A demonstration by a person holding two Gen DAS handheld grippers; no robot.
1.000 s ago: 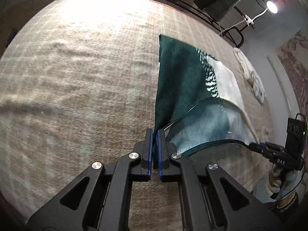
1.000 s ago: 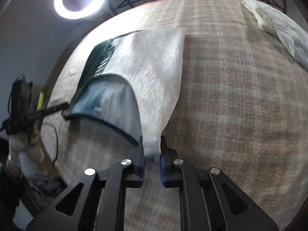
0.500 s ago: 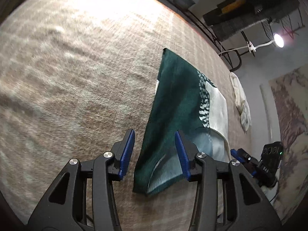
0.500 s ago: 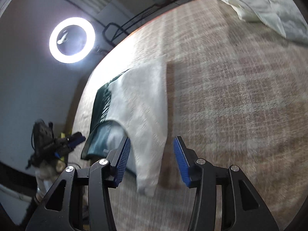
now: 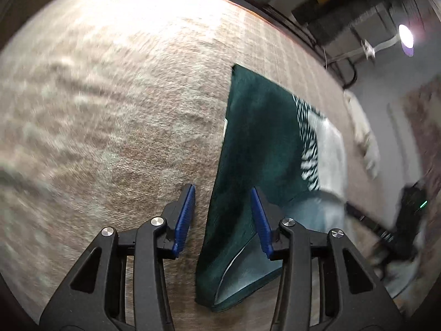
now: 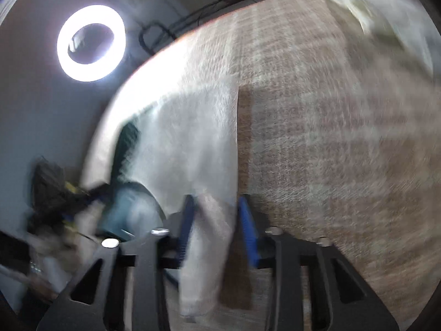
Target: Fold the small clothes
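1. Your right view is motion-blurred; the dark green and cream folded garment [image 6: 193, 149] reads mostly as pale cloth.
2. Your left view shows its green side [image 5: 256, 149] flat on the beige woven worktop [image 5: 124, 96].
3. Left tongs [image 5: 222, 215] and right tongs [image 6: 216, 229] both gape, holding nothing.
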